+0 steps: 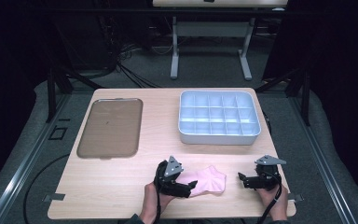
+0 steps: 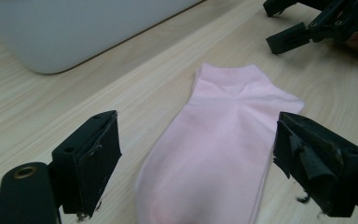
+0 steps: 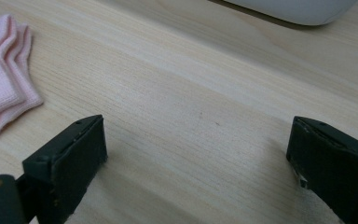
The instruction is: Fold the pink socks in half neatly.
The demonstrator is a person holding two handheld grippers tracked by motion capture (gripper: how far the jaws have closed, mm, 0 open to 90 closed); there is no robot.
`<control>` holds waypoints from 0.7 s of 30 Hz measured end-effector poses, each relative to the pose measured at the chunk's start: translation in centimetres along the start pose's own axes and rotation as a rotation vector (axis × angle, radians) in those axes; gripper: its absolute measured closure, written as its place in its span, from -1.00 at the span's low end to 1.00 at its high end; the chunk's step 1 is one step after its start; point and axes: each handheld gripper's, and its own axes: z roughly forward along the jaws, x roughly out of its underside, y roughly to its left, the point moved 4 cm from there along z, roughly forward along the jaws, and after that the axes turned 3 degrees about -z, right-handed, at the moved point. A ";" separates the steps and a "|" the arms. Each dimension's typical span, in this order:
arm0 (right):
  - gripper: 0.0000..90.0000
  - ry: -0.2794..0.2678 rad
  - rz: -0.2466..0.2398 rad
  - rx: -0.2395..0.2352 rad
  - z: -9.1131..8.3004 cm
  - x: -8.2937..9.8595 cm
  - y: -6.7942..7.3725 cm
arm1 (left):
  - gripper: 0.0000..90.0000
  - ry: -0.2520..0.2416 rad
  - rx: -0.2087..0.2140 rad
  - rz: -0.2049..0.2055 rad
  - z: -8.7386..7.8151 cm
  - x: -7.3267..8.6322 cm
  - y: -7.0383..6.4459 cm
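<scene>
The left gripper (image 2: pixel 198 154) has its fingers (image 2: pixel 91 158) spread wide, straddling the pink sock (image 2: pixel 219 149) lying flat on the counter (image 1: pixel 121 177). Just right of the sock, the right gripper (image 3: pixel 196 172) has fingers wide too, over bare wood, with the white divided tray (image 1: pixel 219 119) beyond the sock

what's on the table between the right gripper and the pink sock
Nothing: bare wooden table separates the right gripper from the pink sock, as the high view and right gripper view show.
</scene>
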 end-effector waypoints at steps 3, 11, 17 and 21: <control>-0.91 0.002 -0.001 0.000 0.0 0.0 0.0 | -0.88 0.005 -0.026 -0.016 -0.8 0.9 1.0; -0.91 0.000 0.002 0.003 0.0 0.0 0.0 | -1.00 -0.013 -0.065 -0.089 -2.2 3.3 3.3; -0.92 0.000 0.002 0.024 -0.1 0.0 0.0 | -1.00 0.006 -0.075 -0.135 -2.1 5.3 4.5; -0.92 -0.002 -0.008 0.034 -0.1 0.0 0.1 | -0.96 -0.012 -0.070 -0.128 -2.2 5.2 4.5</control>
